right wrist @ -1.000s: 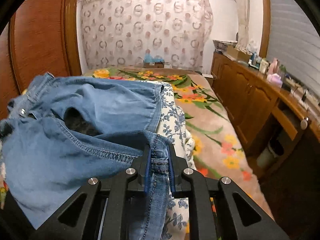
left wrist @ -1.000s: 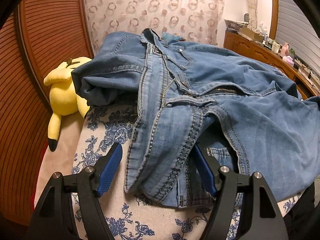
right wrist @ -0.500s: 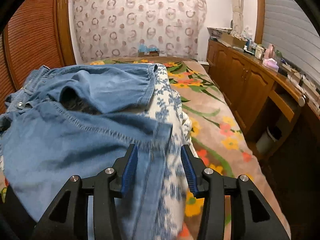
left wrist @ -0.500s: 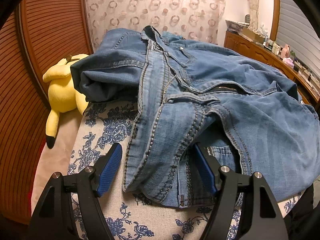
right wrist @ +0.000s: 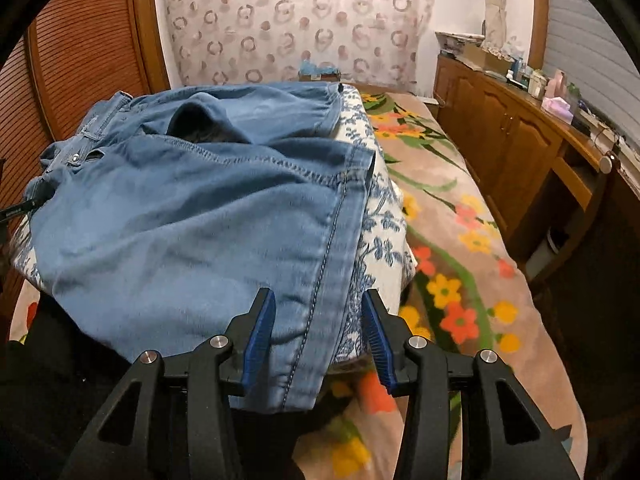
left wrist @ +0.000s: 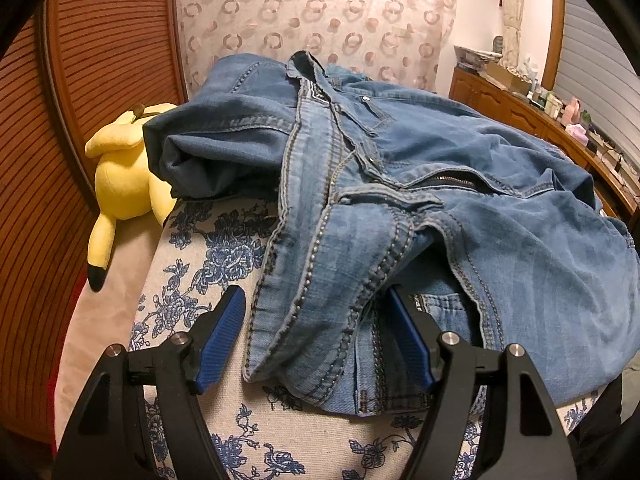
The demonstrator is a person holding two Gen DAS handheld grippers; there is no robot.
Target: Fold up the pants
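Blue denim pants [left wrist: 400, 208] lie rumpled on a blue-flowered white cushion [left wrist: 208, 264]. In the left wrist view the waistband and zipper face me, and my left gripper [left wrist: 316, 340] is open with its blue pads on either side of a waistband fold, not closed on it. In the right wrist view the pants [right wrist: 192, 220] lie with a leg hem edge running toward me. My right gripper [right wrist: 320, 336] is open, its pads straddling that hem edge without gripping it.
A yellow plush toy [left wrist: 120, 184] lies left of the cushion against a slatted wooden panel [left wrist: 64, 120]. A flowered bedspread [right wrist: 460, 264] lies to the right. Wooden cabinets [right wrist: 520, 140] with clutter on top line the right wall. A patterned curtain [right wrist: 300, 20] hangs behind.
My right gripper opened and let go of the pants' hem, which dropped onto the cushion edge. The left gripper stayed open and drew back slightly.
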